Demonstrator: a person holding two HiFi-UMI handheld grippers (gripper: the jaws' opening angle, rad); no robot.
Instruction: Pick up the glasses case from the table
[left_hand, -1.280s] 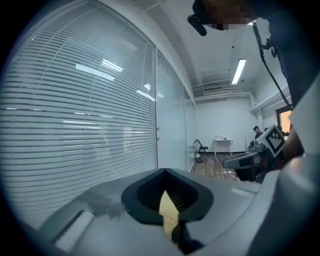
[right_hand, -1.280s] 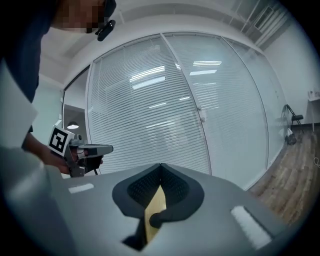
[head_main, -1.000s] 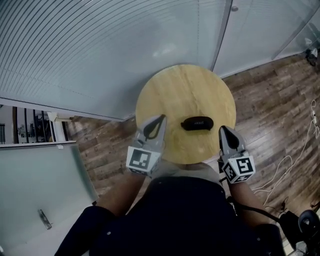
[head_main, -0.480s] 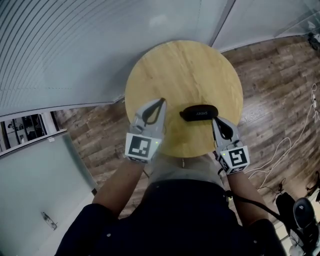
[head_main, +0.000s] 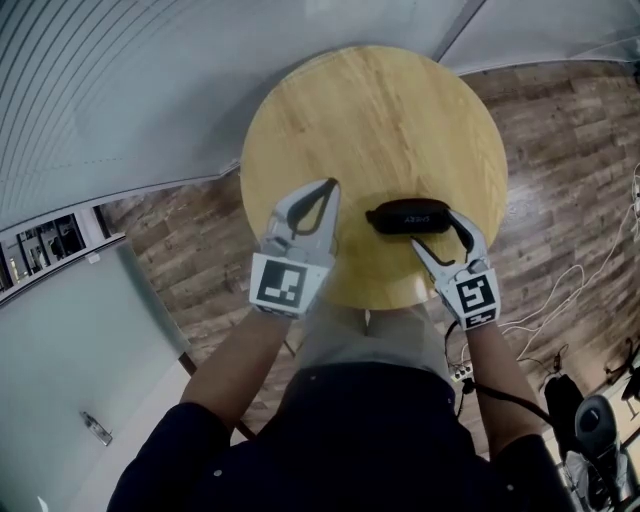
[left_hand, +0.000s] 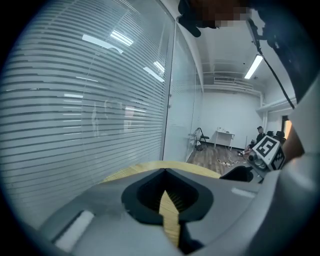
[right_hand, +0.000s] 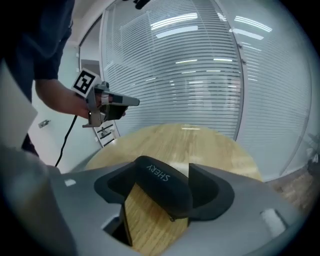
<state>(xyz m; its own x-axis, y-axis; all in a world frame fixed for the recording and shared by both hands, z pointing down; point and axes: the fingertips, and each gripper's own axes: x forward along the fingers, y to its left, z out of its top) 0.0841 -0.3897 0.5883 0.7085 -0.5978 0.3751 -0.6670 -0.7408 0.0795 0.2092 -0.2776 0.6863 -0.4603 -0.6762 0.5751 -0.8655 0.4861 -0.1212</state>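
Opening right tool (head_main: 432, 228) (glasses case (head_main: 405, 215) between)

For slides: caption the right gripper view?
Right hand-held gripper, jaws just opened, straddles black glasses case on round wooden table.

Black glasses case (head_main: 405, 216) (light-wood table (head_main: 370, 115))

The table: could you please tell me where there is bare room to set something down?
The far half of the table, beyond the case, is bare wood. The near edge is crowded: the left gripper is beside the case, and the right gripper, its jaws just opening, straddles the case's right end.
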